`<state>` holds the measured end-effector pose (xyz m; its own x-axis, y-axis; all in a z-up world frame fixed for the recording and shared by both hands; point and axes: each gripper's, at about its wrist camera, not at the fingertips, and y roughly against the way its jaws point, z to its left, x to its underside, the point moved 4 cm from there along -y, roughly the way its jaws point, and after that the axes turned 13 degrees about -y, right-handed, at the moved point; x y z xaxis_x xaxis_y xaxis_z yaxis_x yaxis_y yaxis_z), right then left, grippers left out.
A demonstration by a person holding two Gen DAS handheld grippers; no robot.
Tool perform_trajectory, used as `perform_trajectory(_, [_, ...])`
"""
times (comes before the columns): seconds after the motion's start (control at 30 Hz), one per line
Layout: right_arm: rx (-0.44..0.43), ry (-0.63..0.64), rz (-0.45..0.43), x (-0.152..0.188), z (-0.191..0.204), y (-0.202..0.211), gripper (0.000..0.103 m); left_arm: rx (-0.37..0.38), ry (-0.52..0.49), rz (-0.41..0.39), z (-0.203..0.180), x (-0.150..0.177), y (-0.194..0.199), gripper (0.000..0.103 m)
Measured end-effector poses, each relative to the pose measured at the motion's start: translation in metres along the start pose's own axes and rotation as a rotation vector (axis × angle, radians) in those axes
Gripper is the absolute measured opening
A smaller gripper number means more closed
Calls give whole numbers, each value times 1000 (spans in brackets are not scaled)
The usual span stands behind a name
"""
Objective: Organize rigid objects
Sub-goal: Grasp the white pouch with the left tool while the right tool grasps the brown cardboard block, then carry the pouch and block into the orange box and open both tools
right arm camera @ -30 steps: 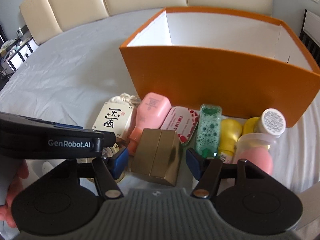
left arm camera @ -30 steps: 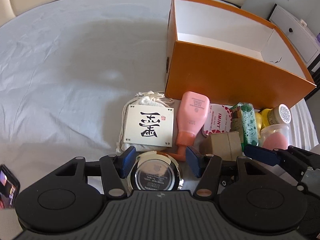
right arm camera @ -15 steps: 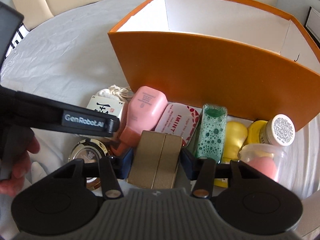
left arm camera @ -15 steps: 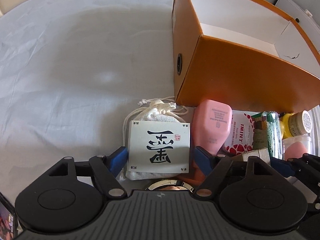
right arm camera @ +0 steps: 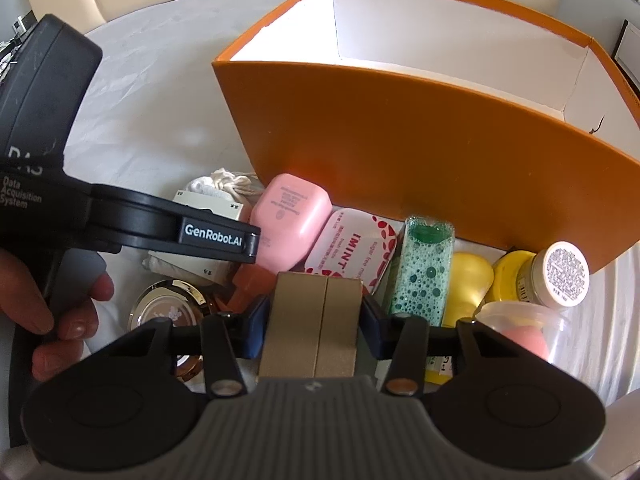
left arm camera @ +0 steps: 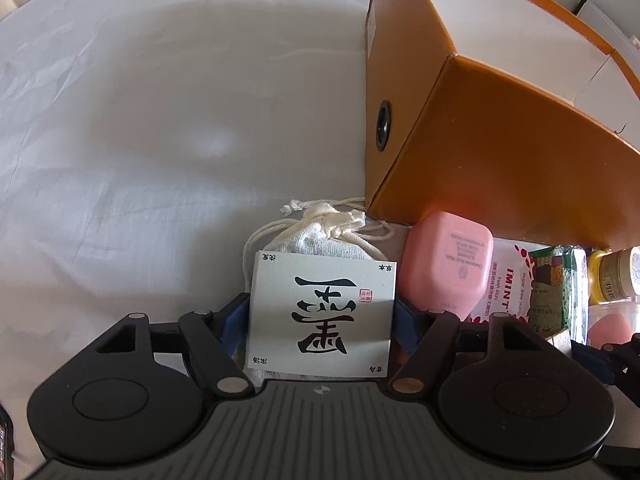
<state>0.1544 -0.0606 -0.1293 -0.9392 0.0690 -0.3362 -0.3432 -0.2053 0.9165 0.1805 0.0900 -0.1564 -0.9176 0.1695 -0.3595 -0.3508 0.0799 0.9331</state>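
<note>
The orange box (right arm camera: 420,152) fills the upper right of the right wrist view. It is open on top with a white inside, and nothing can be seen in it; I judge it is the place where the small things should go. They lie in a row against its near wall, probably so that both hands reach them easily: a pink bottle (right arm camera: 290,222), an IMINT tin (right arm camera: 352,242), a green bubble-patterned bottle (right arm camera: 424,268), a white-lidded jar (right arm camera: 558,274) and, in the lower left, a round gold compact (right arm camera: 168,314).

The right gripper (right arm camera: 314,326) has just been closing. Its blue pads press on both sides of the gold box (right arm camera: 314,324), which stands in the lower middle of this view, squarely between the jaws.

In the left wrist view the left gripper (left arm camera: 320,320) has its jaws spread around the white card with a black character (left arm camera: 322,314), which lies on a cloth drawstring pouch (left arm camera: 324,236). They have just been closing a little. Whether the pads already press the card's edges I cannot tell.
</note>
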Motion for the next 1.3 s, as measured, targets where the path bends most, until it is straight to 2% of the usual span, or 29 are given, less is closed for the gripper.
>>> perform_trajectory(0.2, [-27,2,-57,-2,-2,22,47,3,30,-76,-5,7,32,83])
perform_trajectory(0.47, [-64,27,-212,-21,3,60,46,-14,41,-231,-11,11,88,82])
perform_trajectory(0.7, [-82,49,-393,-48,3,112,46,-7,-2,-398,-22,-20,137,82])
perform_trajectory(0.87, [-36,37,-500,-78,-12,134,46,11,-65,-472,-41,-55,151,83])
perform_trajectory(1.07, [22,-41,-505,-116,-45,128,46,49,-153,-490,-67,-107,138,82])
perform_trajectory(1.3, [45,-127,-408,-138,-77,92,46,70,-260,-396,-88,-137,84,82])
